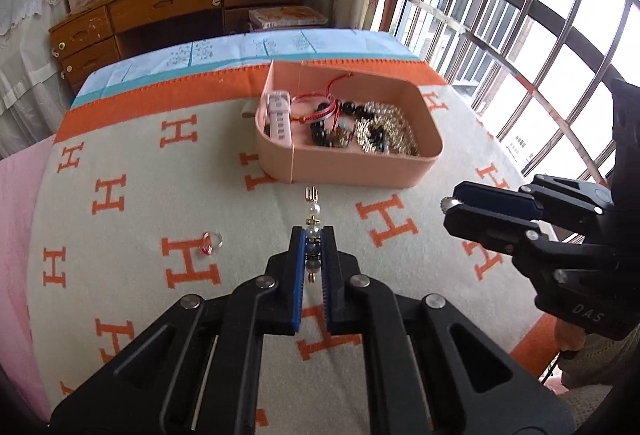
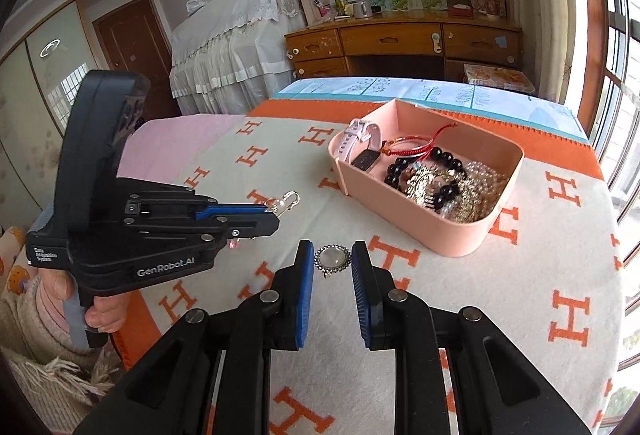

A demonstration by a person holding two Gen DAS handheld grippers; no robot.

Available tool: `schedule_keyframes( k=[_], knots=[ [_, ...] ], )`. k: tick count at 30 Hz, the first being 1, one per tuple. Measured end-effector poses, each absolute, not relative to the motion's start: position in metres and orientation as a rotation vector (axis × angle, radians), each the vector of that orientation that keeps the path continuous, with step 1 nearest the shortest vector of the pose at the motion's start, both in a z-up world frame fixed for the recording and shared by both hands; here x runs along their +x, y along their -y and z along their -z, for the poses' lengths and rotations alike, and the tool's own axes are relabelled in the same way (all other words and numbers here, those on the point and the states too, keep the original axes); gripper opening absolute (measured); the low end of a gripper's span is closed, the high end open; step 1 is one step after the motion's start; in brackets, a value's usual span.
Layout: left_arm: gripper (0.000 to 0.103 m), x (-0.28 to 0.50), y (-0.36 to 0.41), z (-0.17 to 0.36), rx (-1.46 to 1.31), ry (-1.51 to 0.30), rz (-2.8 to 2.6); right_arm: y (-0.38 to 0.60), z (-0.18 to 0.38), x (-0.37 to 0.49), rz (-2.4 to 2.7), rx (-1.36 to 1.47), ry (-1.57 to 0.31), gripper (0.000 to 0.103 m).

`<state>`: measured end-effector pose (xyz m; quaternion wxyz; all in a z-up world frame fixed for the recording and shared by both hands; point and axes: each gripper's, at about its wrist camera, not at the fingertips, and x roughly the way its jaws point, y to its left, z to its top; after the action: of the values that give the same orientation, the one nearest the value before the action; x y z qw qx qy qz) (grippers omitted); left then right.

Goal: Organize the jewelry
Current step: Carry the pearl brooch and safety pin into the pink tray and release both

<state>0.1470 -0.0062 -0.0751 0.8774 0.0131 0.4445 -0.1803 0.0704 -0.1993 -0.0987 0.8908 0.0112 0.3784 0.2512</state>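
A pink box (image 1: pixel 352 167) (image 2: pixel 460 235) holds a white watch (image 1: pixel 277 115), red cord bracelets and dark and gold beaded jewelry. My left gripper (image 1: pixel 313 231) (image 2: pixel 276 213) is shut on a beaded charm with a gold clasp (image 1: pixel 312 211) (image 2: pixel 289 200), held in front of the box. My right gripper (image 2: pixel 331 255) (image 1: pixel 450 205) is around a round silver brooch with a clear stone (image 2: pixel 332 259); its jaws stand close on both sides of it. A small ring with a red stone (image 1: pixel 210 242) lies on the blanket to the left.
The white blanket with orange H marks (image 1: pixel 120 163) covers the bed; its orange border runs behind the box. A wooden desk (image 1: pixel 160 7) stands beyond the bed. Barred windows (image 1: pixel 520 15) are on the right.
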Motion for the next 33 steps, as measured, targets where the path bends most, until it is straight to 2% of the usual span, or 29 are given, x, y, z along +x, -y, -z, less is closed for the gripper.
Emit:
schedule_keyframes(
  k=[5, 9, 14, 22, 25, 28, 30, 32, 33],
  knots=[
    [0.005, 0.174, 0.013, 0.031, 0.000, -0.877, 0.414, 0.209, 0.062, 0.090, -0.427, 0.079, -0.741, 0.019],
    [0.005, 0.208, 0.029, 0.018, -0.037, -0.898, 0.461, 0.223, 0.045, 0.115, -0.344, 0.150, -0.746, 0.019],
    [0.005, 0.254, 0.045, 0.037, -0.068, -0.979, 0.448, 0.243, 0.051, 0.155, -0.279, 0.239, -0.807, 0.019],
    [0.005, 0.288, 0.055, 0.081, -0.034, -1.061, 0.342, 0.247, 0.096, 0.224, -0.251, 0.332, -0.898, 0.019],
    [0.006, 0.285, 0.055, 0.084, -0.026, -1.063, 0.346, 0.241, 0.107, 0.233, -0.254, 0.327, -0.907, 0.025],
    [0.019, 0.280, 0.051, 0.080, -0.020, -1.050, 0.336, 0.237, 0.110, 0.231, -0.252, 0.336, -0.893, 0.034],
    [0.042, 0.275, 0.046, 0.075, -0.022, -1.034, 0.321, 0.237, 0.107, 0.228, -0.246, 0.337, -0.879, 0.034],
    [0.049, 0.266, 0.039, 0.067, -0.025, -1.011, 0.317, 0.238, 0.104, 0.222, -0.242, 0.338, -0.869, 0.034],
    [0.050, 0.261, 0.035, 0.063, -0.023, -1.003, 0.318, 0.238, 0.101, 0.218, -0.238, 0.332, -0.860, 0.034]
  ],
)
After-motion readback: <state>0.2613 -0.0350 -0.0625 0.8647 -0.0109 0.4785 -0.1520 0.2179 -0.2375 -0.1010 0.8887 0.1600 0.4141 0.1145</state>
